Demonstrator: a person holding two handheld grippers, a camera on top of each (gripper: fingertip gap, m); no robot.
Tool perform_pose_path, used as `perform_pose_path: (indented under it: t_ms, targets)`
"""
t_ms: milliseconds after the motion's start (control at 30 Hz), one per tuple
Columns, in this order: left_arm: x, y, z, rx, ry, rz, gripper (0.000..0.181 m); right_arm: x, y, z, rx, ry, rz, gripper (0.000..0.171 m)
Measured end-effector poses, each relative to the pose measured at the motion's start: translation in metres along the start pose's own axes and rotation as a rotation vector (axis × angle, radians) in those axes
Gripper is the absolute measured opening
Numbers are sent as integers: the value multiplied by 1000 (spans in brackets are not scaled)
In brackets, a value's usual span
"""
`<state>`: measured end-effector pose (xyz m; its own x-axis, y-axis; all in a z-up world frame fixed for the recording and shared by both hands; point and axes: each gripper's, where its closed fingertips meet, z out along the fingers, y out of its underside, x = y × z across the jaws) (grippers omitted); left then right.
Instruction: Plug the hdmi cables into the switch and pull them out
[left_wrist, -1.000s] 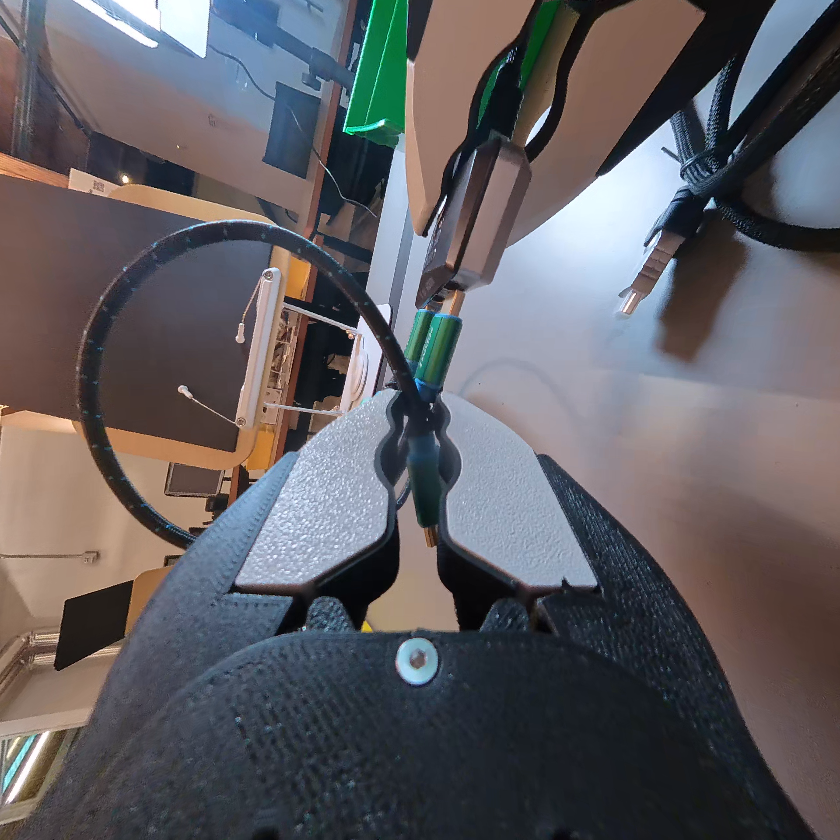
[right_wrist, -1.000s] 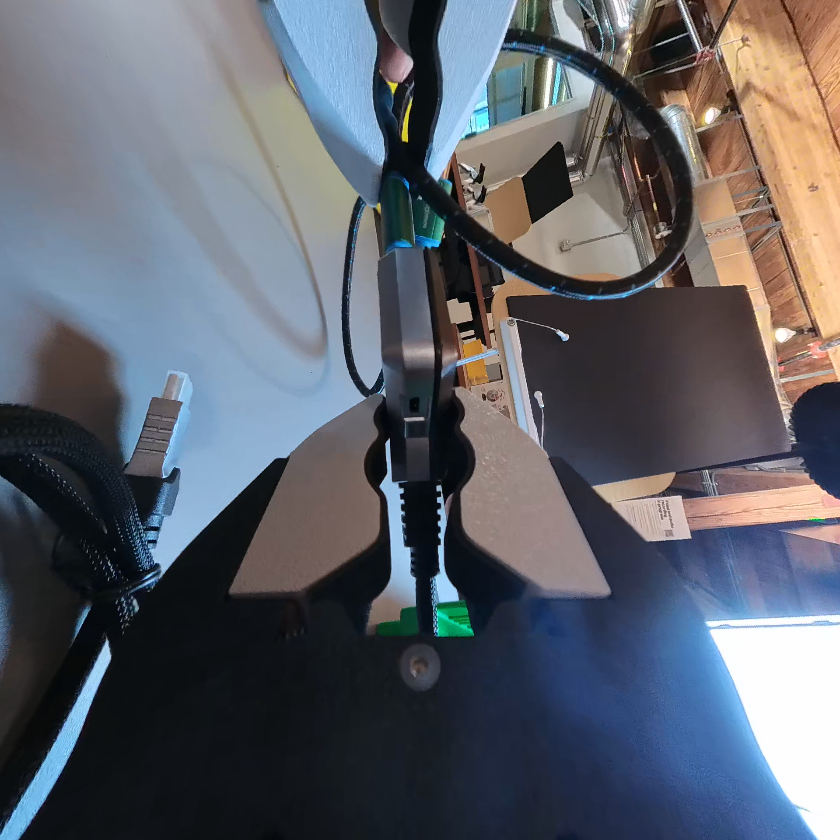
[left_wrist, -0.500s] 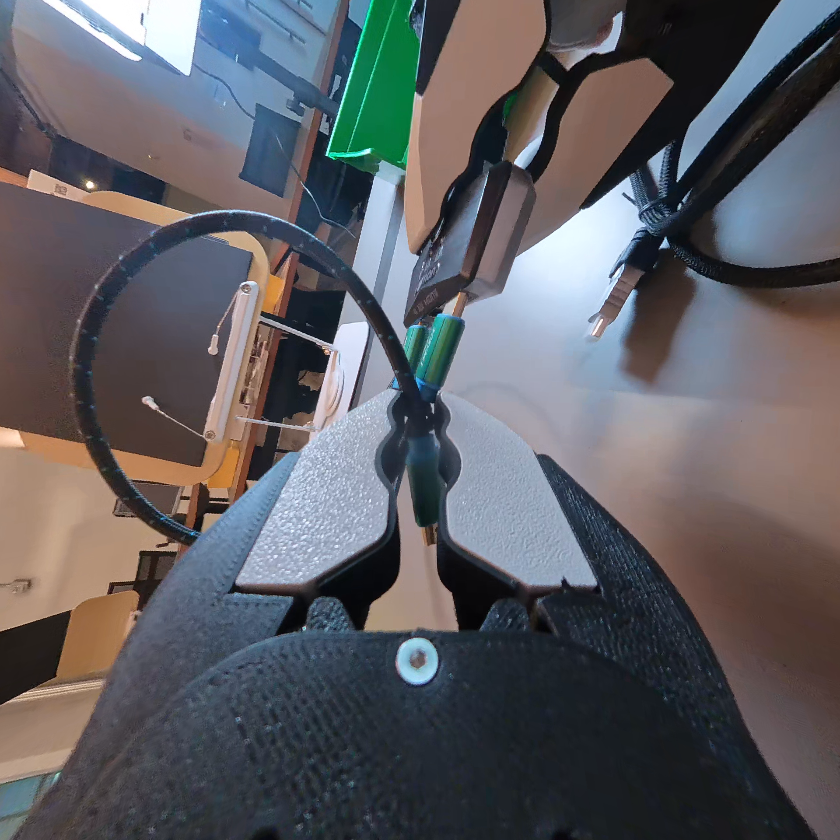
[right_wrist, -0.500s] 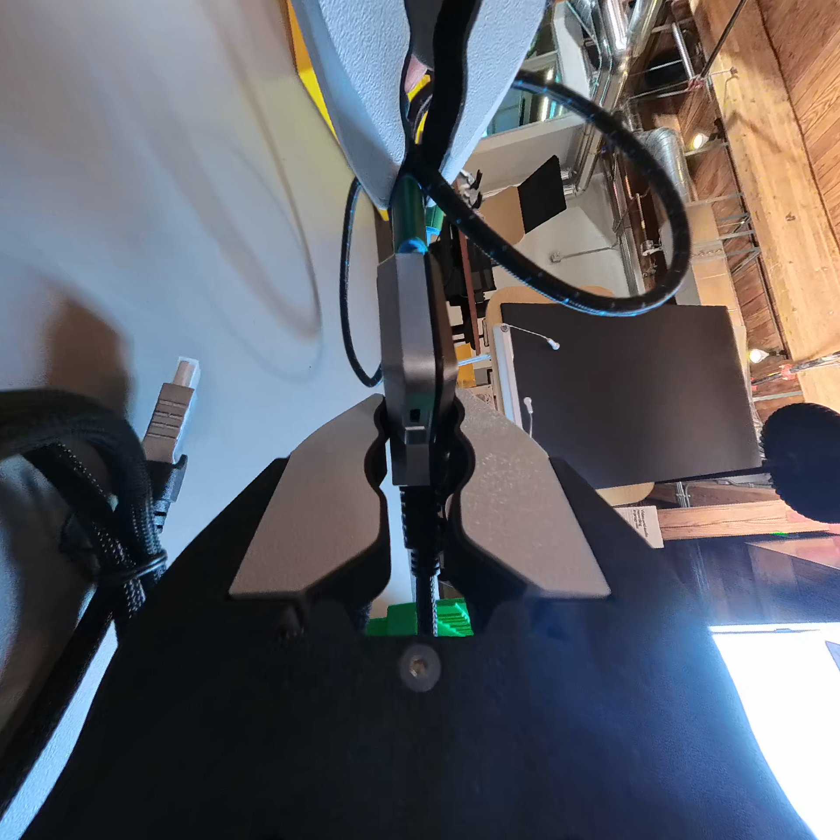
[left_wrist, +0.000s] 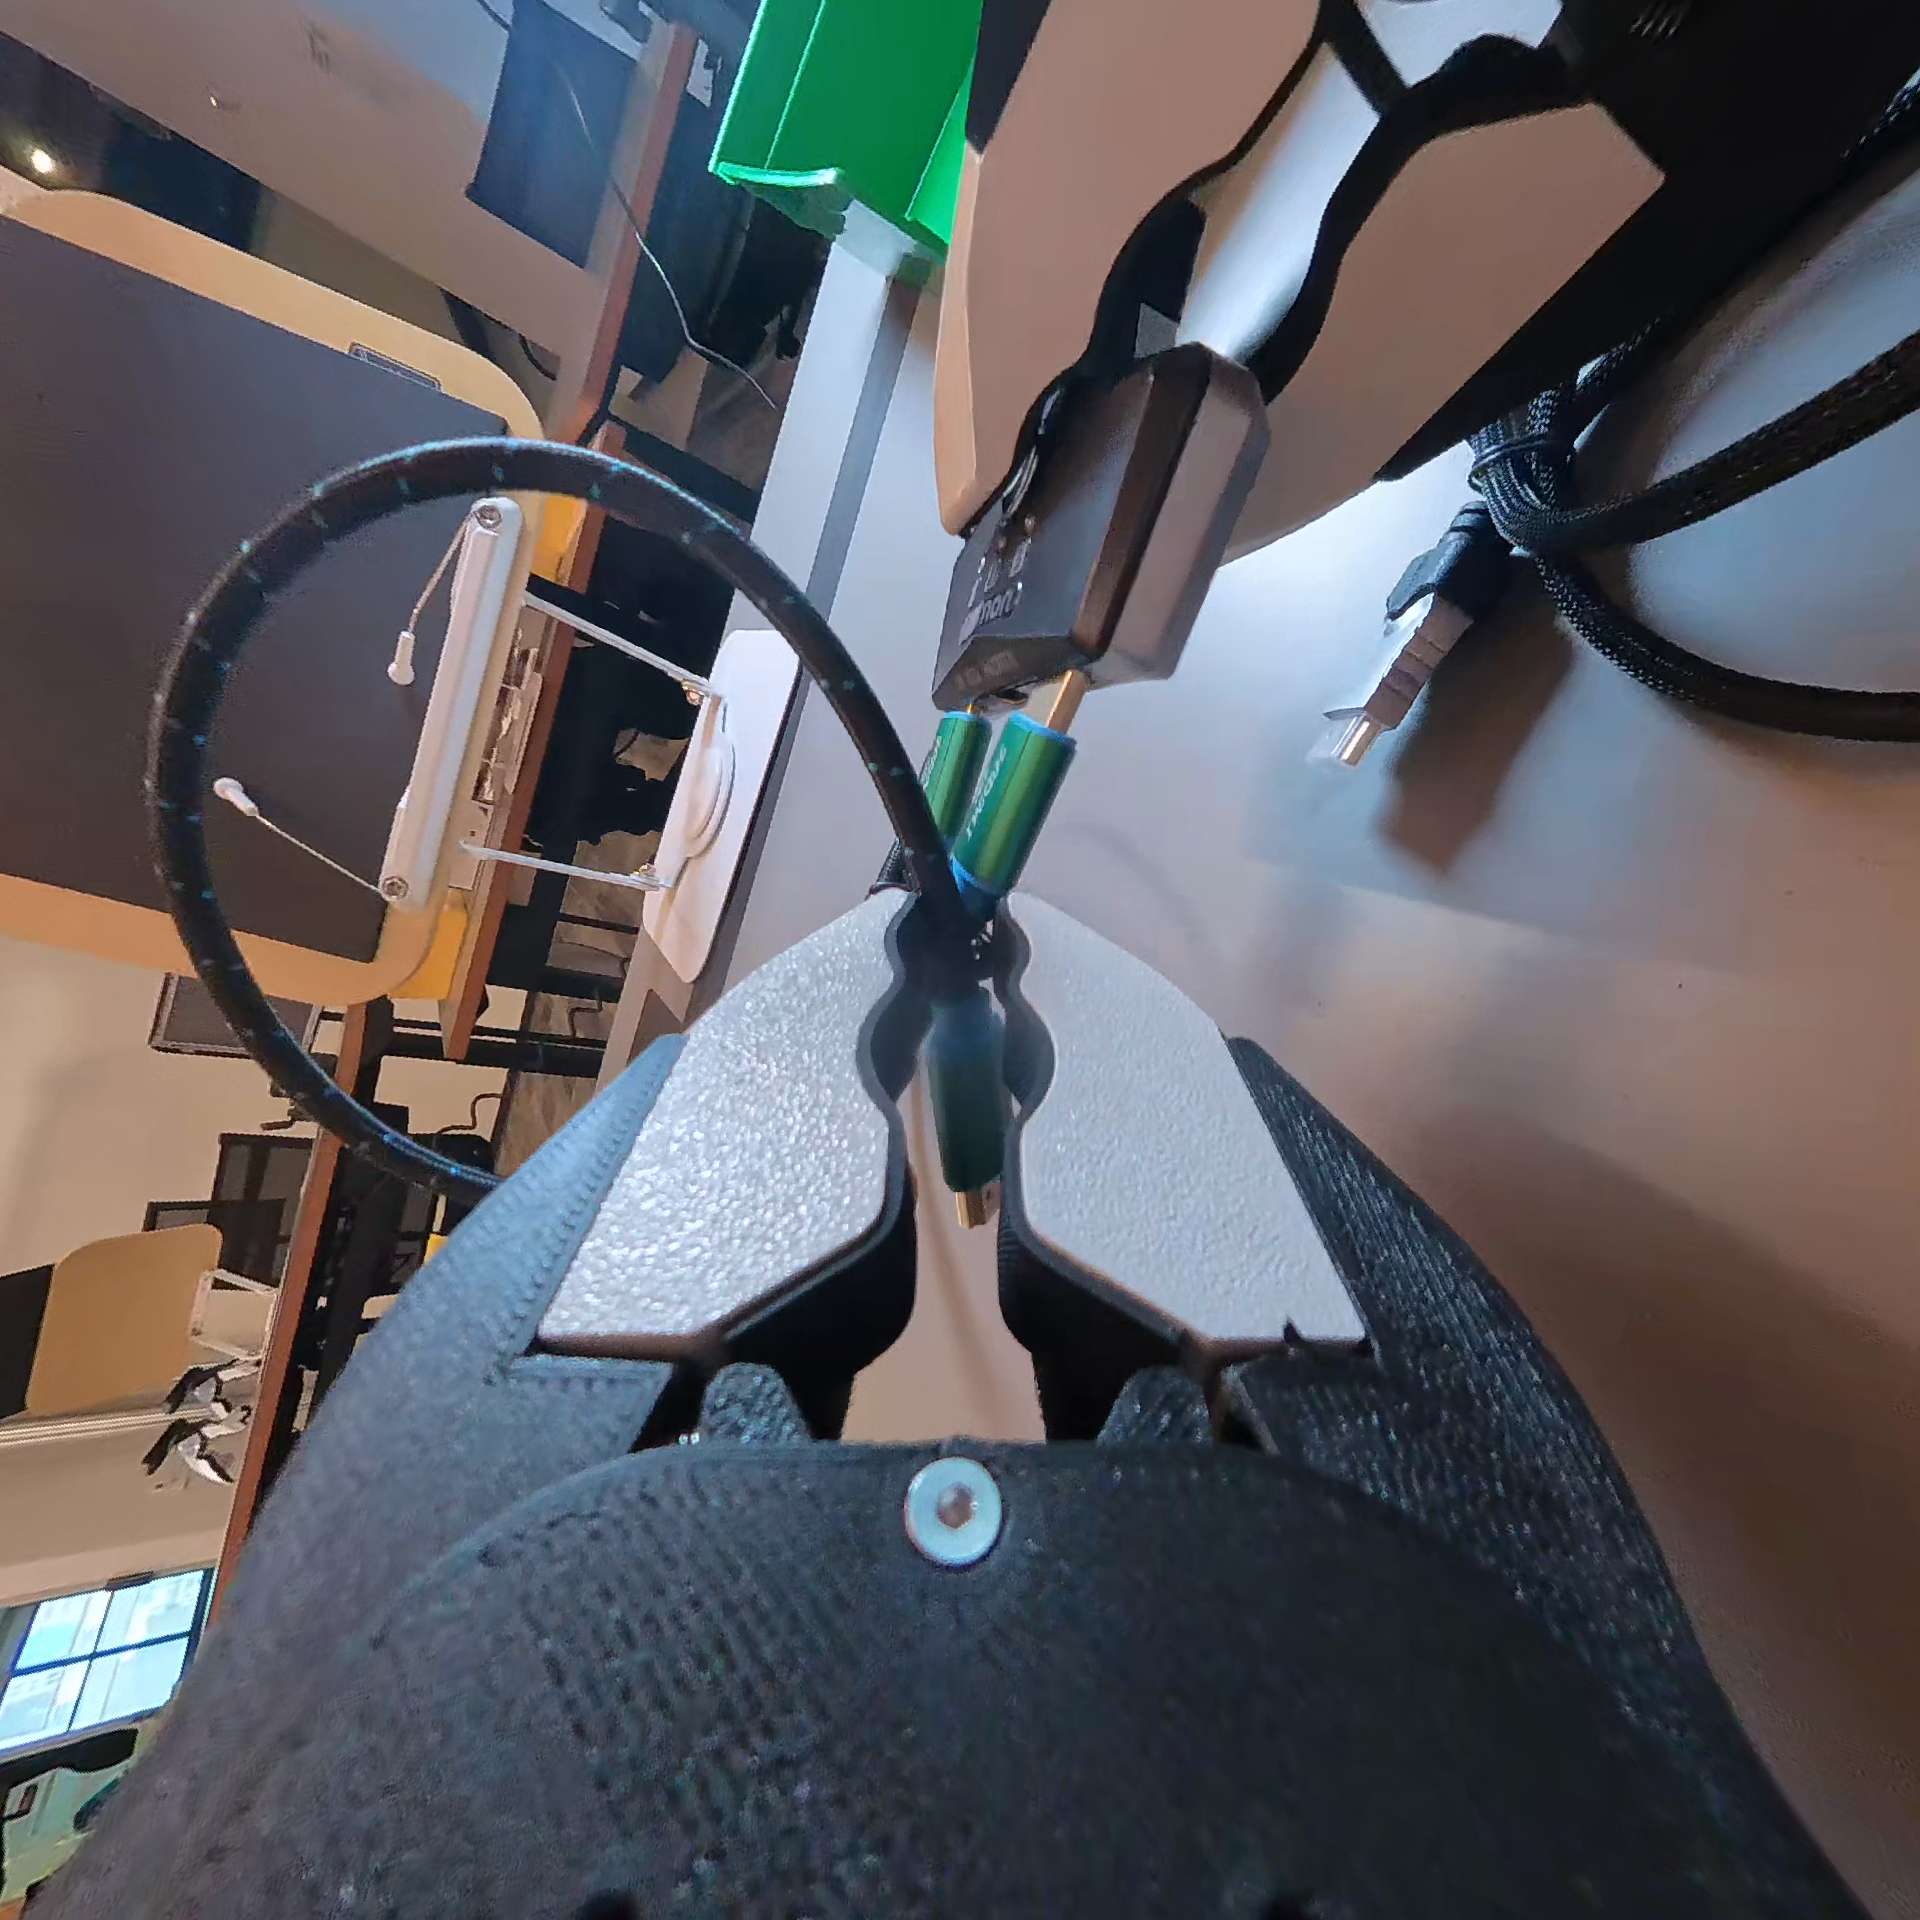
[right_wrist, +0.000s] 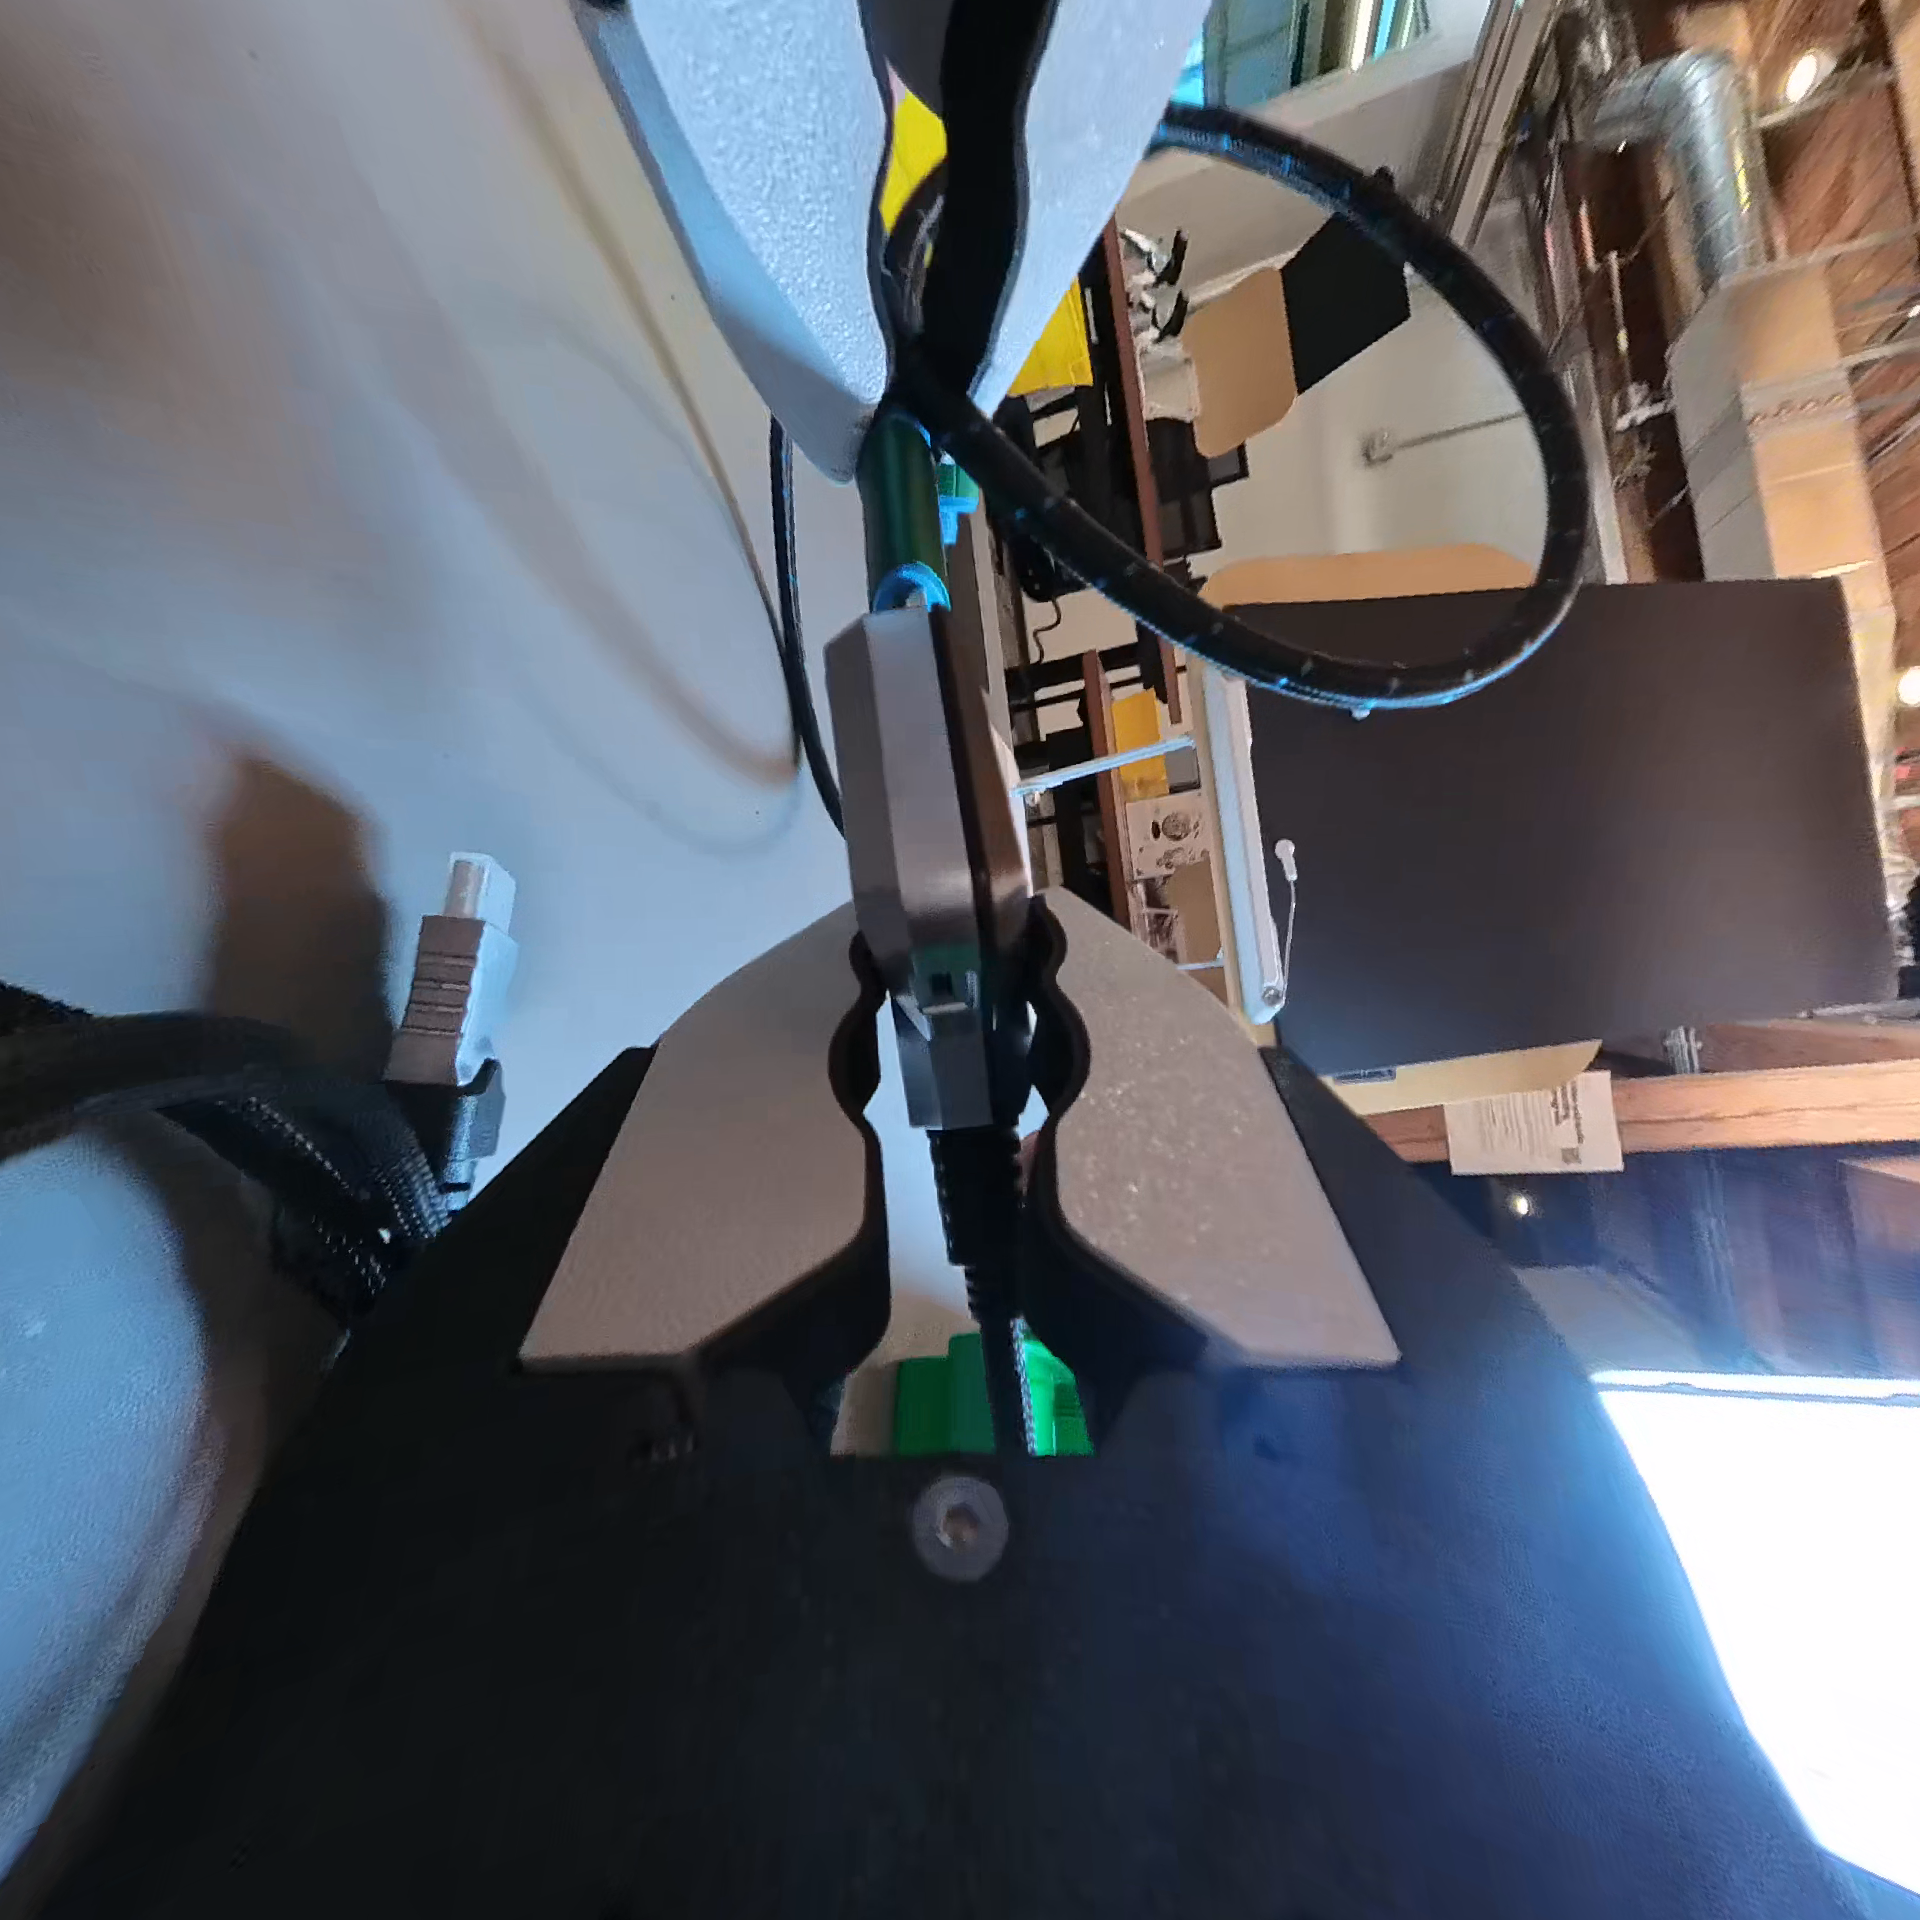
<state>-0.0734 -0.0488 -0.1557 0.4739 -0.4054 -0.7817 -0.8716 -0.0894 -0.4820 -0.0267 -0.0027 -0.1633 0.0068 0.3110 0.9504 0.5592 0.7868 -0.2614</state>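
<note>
In the left wrist view my left gripper (left_wrist: 951, 935) is shut on a green HDMI plug (left_wrist: 966, 1101) whose gold tip points back at the camera. Its black braided cable (left_wrist: 208, 644) loops off to the left. Just past the fingertips two more green plugs (left_wrist: 1003, 800) reach the dark grey switch (left_wrist: 1101, 540). The nearer one shows bare gold connector below the switch. My right gripper (right_wrist: 956, 997) is shut on the switch (right_wrist: 904, 790), with the switch's black lead running back between its fingers. It faces the left gripper (right_wrist: 914, 416), held above the table.
A bundled black braided cable (left_wrist: 1662, 582) with a loose grey plug (left_wrist: 1392, 675) lies on the pale table (left_wrist: 1507, 1039); both also show in the right wrist view (right_wrist: 457, 966). A green bin (left_wrist: 842, 94) stands at the table's far edge. Desks and a dark panel (right_wrist: 1558, 831) lie beyond.
Both grippers keep their grip. The switch has tilted a little and more of the green plug shows between the left gripper and the switch.
</note>
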Motion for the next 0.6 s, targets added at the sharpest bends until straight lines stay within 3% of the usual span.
perform_pose_path:
  t_ms: [167,400,600]
  targets:
    - [3,5,4,-17,32,-34,13,-8,-25,-10,123,-3,-78,24]
    - [6,5,5,-33,46,-54,12,-11,-25,-11,76,-21,-137,20]
    - [7,-2,0,17,83,-129,11,-4,-25,-11,47,-24,-31,20]
